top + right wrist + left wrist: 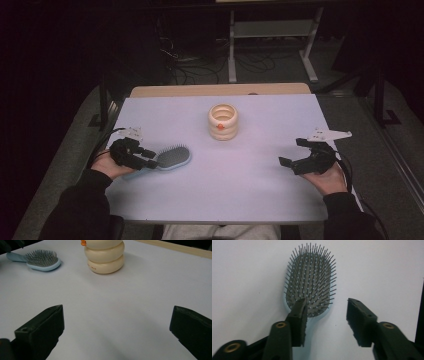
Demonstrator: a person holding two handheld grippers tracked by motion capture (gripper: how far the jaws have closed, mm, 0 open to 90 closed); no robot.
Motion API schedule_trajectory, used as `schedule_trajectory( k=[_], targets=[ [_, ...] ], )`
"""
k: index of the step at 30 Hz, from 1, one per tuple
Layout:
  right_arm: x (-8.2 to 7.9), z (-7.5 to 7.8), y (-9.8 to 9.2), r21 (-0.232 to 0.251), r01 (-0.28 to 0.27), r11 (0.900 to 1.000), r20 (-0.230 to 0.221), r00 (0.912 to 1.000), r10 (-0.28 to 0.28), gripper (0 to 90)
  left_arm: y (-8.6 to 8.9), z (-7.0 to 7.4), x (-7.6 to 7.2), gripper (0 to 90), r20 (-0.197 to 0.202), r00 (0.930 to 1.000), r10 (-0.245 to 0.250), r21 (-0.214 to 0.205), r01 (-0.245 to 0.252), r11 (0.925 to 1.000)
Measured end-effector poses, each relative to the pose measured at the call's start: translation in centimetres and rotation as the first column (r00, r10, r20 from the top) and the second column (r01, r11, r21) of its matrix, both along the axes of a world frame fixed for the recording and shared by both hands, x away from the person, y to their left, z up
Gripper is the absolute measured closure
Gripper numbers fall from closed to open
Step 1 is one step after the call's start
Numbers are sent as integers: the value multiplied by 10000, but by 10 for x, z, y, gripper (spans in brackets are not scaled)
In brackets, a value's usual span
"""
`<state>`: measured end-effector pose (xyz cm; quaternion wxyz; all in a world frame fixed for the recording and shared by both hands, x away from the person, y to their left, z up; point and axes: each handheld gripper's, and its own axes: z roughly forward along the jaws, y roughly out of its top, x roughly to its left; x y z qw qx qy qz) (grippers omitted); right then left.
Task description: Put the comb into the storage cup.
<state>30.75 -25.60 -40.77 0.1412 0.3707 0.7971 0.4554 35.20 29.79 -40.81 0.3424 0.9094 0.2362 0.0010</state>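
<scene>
A light blue hairbrush [173, 157] lies bristles-up on the left of the table. In the left gripper view its grey bristle head [310, 280] lies just beyond the jaws. My left gripper [151, 159] [326, 302] is open over the handle end. Its left jaw overlaps the base of the head, and the handle is mostly hidden under the gripper. My right gripper [292, 152] [117, 308] is open at the table's right, with nothing between its jaws. A cream ribbed cup [223, 121] [105, 257] with an orange mark stands upright at the middle back. The right gripper view also catches the brush [42, 260] far off.
The pale lilac tabletop [225, 185] has a wooden strip [220, 90] along its far edge. Behind it are dark floor, cables and white desk legs [232, 50]. The person's forearms in dark sleeves come in at both lower corners.
</scene>
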Motion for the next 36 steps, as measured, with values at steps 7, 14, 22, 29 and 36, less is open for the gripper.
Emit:
schedule_trajectory(
  k=[7,14,22,29,36],
  targets=[
    [0,0,0,9,-2,10000,0,10000,2,0,-6,13,7,342,-150,9989,-445,46,445,9990],
    [0,0,0,19,-19,10000,6,10000,19,0,-15,22,9,224,86,9967,-809,447,804,9958],
    [0,0,1,-18,-53,10000,-16,10000,53,0,-29,25,18,90,373,9950,-924,627,900,9940],
    [0,0,0,4,-52,10000,-11,10000,52,0,-35,21,23,0,535,9955,-783,910,732,9932],
    [1,0,1,-10,-74,10000,-32,10000,74,0,-40,10,31,0,457,9939,-1005,1114,949,9892]
  ],
)
